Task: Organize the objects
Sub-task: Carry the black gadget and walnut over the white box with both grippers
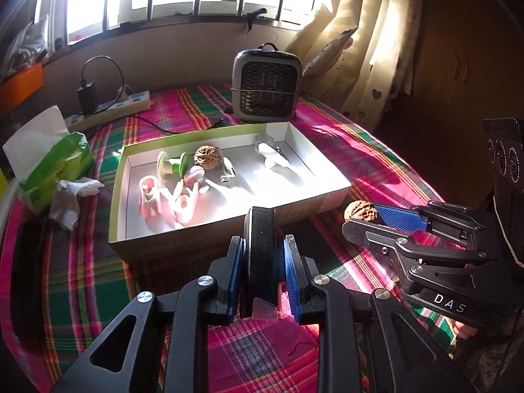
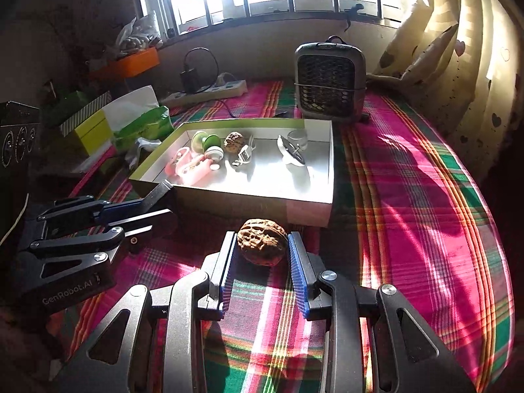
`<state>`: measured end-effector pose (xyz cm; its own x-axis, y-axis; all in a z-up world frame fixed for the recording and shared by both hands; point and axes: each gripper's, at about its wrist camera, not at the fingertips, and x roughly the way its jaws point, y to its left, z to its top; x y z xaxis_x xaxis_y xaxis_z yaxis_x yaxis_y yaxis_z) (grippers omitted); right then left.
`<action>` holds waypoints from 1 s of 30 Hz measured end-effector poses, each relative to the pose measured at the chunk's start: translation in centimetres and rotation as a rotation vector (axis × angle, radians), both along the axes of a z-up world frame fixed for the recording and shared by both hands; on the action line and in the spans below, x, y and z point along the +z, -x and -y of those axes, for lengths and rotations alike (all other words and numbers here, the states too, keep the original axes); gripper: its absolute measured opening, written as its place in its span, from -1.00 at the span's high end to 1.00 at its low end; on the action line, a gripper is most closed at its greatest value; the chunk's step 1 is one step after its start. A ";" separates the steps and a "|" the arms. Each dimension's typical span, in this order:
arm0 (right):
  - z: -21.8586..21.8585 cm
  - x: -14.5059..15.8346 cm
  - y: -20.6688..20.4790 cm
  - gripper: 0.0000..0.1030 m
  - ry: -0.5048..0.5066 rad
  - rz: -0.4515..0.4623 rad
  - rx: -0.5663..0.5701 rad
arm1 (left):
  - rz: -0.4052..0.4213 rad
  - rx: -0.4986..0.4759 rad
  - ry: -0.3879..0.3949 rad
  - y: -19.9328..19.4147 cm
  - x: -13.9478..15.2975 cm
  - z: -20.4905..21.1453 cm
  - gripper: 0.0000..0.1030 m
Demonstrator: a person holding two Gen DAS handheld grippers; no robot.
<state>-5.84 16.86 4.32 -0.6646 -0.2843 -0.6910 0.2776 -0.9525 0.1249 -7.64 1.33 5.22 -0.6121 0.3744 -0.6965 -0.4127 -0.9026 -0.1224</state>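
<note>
Left claw (image 1: pixel 263 258) is clamped on a flat black rectangular object (image 1: pixel 261 245) (identity unclear), held upright just in front of the open box (image 1: pixel 229 226). Right claw (image 2: pixel 262 255) is clamped on a walnut (image 2: pixel 262 245), above the plaid bedspread (image 2: pixel 425 196) near the box's front wall. Inside the box: a second walnut (image 1: pixel 208 158), a green spool (image 1: pixel 172 165), pink items (image 1: pixel 163 203) and a white gadget (image 1: pixel 276 160). A grey fan heater (image 1: pixel 266 86) stands behind the box.

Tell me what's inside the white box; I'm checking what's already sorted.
Inside the white box: a walnut, green spool, pink pieces, a small white clip and a white gadget. The near wall hides the floor's front edge.
</note>
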 end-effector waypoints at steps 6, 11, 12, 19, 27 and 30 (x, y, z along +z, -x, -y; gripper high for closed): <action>0.1 1.0 1.4 0.38 -0.001 -0.019 0.003 | 0.003 0.019 -0.026 1.5 0.6 0.4 0.58; 0.2 1.2 3.2 0.38 -0.007 -0.014 0.002 | 0.005 0.037 -0.027 3.1 0.8 0.6 0.58; 0.2 1.1 3.6 0.38 -0.006 -0.011 0.002 | 0.011 0.037 -0.028 3.4 0.7 0.6 0.58; 0.1 0.8 6.0 0.38 -0.005 0.009 -0.009 | 0.030 0.051 -0.032 5.2 0.1 0.6 0.58; 0.3 0.1 8.1 0.38 -0.019 0.033 -0.011 | 0.059 0.064 -0.027 7.1 -0.8 0.5 0.59; 0.4 -0.4 8.9 0.38 -0.026 0.050 -0.010 | 0.054 0.060 -0.026 7.5 -0.8 0.4 0.61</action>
<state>-14.70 16.43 3.87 -0.6319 -0.2596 -0.7303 0.2622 -0.9583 0.1138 -15.10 0.98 4.39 -0.5958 0.3562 -0.7198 -0.3499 -0.9219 -0.1667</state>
